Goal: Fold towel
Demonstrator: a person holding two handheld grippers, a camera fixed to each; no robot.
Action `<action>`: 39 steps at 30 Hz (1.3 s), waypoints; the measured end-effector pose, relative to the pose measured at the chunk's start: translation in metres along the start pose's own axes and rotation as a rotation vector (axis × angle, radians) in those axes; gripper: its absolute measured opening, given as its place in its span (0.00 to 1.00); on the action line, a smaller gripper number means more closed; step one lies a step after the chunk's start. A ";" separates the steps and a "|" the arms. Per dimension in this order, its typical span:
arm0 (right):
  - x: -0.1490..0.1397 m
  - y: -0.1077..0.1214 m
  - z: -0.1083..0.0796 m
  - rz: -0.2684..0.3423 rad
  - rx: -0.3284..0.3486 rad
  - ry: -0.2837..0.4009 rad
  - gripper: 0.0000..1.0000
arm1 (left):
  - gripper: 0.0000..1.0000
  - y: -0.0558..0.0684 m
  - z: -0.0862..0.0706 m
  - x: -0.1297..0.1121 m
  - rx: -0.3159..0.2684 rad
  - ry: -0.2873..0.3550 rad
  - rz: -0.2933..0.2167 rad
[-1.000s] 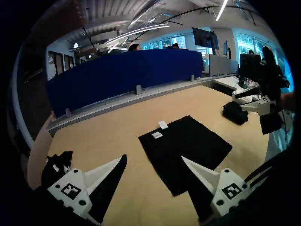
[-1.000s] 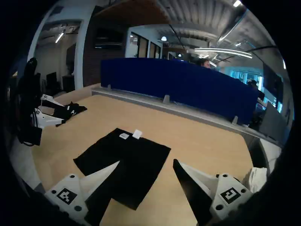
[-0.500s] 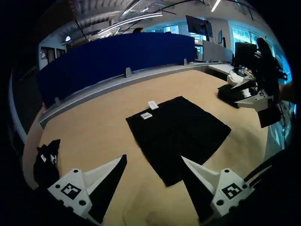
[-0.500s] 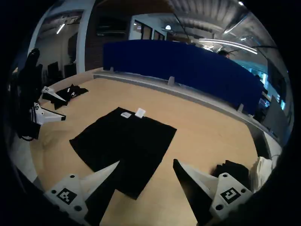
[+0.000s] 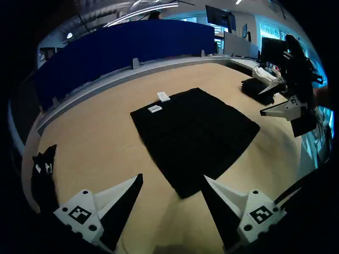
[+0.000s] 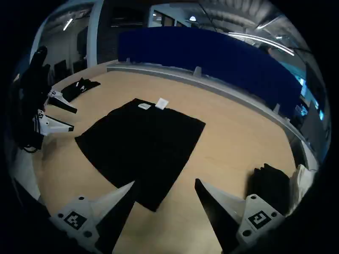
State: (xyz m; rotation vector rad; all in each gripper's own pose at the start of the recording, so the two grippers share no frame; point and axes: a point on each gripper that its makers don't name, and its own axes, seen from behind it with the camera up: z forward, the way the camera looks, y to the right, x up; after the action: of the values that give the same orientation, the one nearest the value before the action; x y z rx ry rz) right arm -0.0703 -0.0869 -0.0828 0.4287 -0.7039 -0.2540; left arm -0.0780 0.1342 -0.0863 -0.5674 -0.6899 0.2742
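Evidently the fold has not begun: the black rectangular cloth towel (image 5: pixel 195 135) lies spread flat on the light wooden table (image 5: pixel 97 139). Its near corner points in between the fingers of the left gripper (image 5: pixel 172 176), and likewise between those of the right gripper (image 6: pixel 164 182). Both grippers hover above the table with fingers wide apart, holding nothing. Two small white tags (image 5: pixel 163 96) sit at the towel's far edge, well ahead of the fingertips. A stack of dark folded cloth (image 6: pixel 271 186) lies just beyond the right gripper's right finger. The step in hand looks like the approach. Next, each gripper probably needs to drop to a near corner, pinch the hem, and carry it toward the tagged edge.
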 end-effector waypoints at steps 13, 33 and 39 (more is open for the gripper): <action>-0.033 -0.009 0.009 0.018 0.036 -0.078 0.99 | 0.96 0.022 0.017 -0.023 -0.068 -0.086 -0.017; -0.050 -0.019 0.014 0.002 0.066 -0.127 0.79 | 0.92 0.025 0.028 -0.039 -0.067 -0.154 -0.005; -0.052 -0.019 0.015 0.013 0.066 -0.131 0.71 | 0.76 0.021 0.028 -0.040 -0.051 -0.174 -0.032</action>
State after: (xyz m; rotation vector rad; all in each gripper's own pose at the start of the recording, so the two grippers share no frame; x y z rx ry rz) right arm -0.1205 -0.0896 -0.1108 0.4734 -0.8449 -0.2490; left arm -0.1274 0.1459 -0.1022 -0.5849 -0.8758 0.2794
